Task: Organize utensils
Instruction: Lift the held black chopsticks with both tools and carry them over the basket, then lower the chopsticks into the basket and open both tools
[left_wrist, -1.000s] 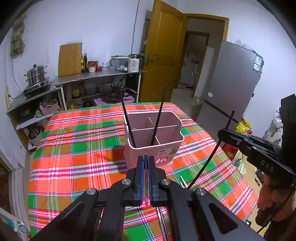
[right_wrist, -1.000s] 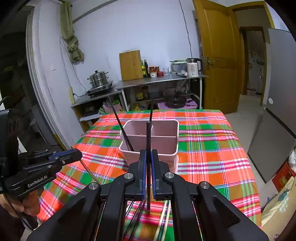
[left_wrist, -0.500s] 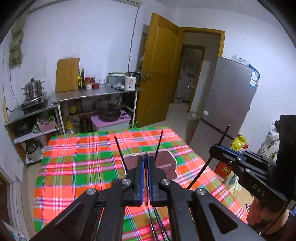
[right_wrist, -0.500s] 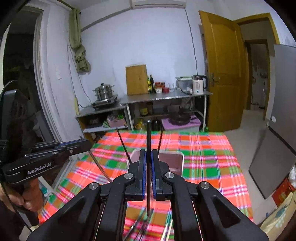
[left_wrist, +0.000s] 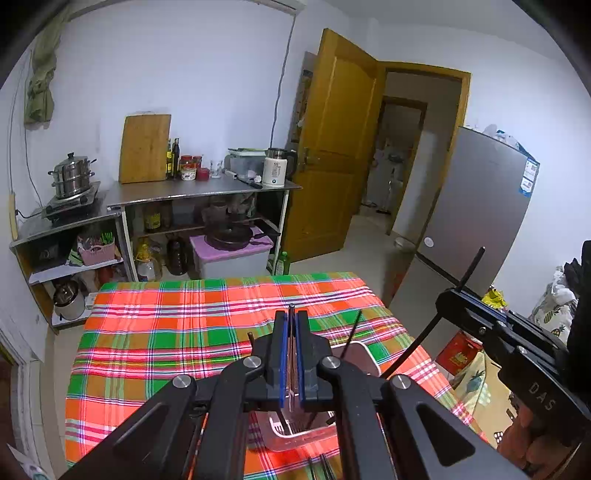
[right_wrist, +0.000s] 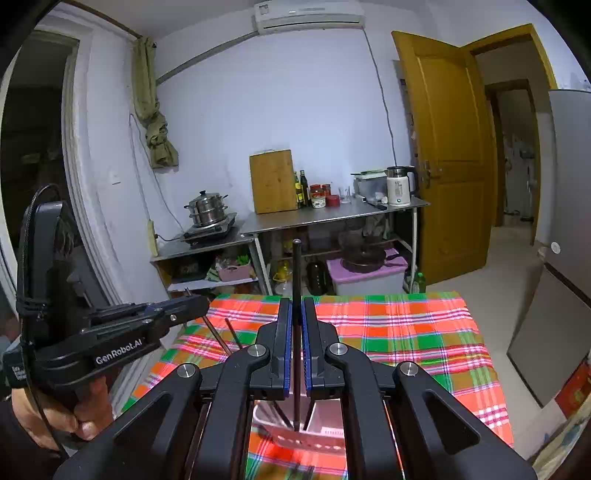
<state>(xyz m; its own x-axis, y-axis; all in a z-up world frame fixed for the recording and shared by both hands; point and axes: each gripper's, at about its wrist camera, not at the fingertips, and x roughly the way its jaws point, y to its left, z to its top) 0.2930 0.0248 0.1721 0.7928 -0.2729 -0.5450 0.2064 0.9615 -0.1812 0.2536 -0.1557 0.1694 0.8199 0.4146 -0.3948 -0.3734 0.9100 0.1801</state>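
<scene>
A pink utensil holder (left_wrist: 364, 356) stands on the plaid table, mostly hidden under my grippers; it also shows in the right wrist view (right_wrist: 321, 437). Two black chopsticks (left_wrist: 350, 339) lean in it. My left gripper (left_wrist: 291, 332) is shut on a thin brownish chopstick (left_wrist: 291, 354), held upright above the holder. My right gripper (right_wrist: 296, 321) is shut on a black chopstick (right_wrist: 296, 295), upright, its lower tip over the holder. Each gripper shows in the other's view: the right one (left_wrist: 458, 299) and the left one (right_wrist: 192, 304).
The plaid tablecloth (left_wrist: 166, 332) covers the table. More chopsticks (left_wrist: 321, 467) lie on the cloth near the front edge. A steel counter (left_wrist: 192, 190) with pots and bottles stands behind. A grey fridge (left_wrist: 480, 214) and an open door (left_wrist: 332, 147) are to the right.
Both grippers have risen and moved over the holder, each still holding its chopstick. The holder has slid from mid-frame to beneath the fingers.
</scene>
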